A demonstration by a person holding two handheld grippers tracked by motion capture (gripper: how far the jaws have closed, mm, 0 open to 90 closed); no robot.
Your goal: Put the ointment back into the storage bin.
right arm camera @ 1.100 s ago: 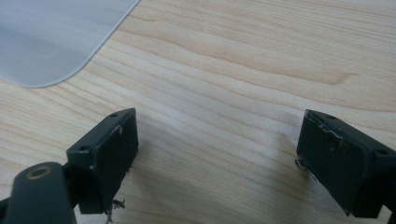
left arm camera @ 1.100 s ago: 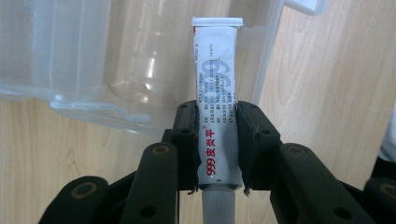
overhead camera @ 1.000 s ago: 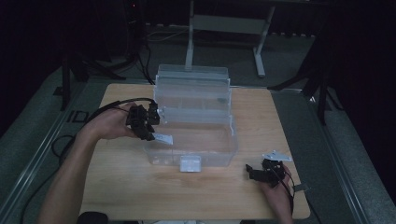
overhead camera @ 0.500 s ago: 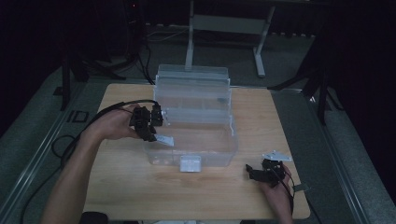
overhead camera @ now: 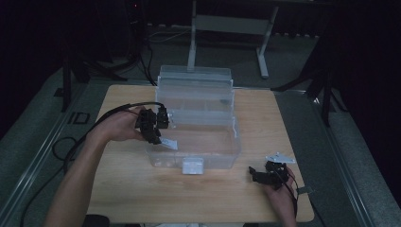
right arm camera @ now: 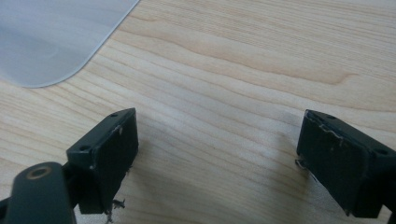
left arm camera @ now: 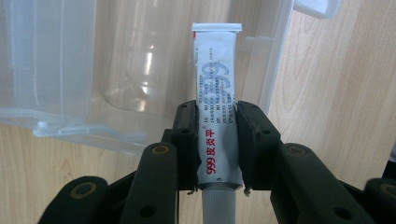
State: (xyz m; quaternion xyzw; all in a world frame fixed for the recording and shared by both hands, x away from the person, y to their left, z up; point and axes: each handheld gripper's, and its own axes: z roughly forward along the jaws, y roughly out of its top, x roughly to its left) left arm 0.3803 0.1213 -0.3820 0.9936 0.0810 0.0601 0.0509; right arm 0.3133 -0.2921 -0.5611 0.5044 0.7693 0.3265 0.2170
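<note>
I am squeezing my left claw shut on the small ointment tube over the clear plastic box's left rim, holding its light, squashy middle gently, while my right claw is resting wide apart over the wooden table.

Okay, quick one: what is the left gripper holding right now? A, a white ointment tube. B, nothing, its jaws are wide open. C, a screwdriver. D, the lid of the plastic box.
A: in the left gripper view, the left gripper has both jaws pressed against a white tube printed with "999", held over the clear plastic box.
</note>
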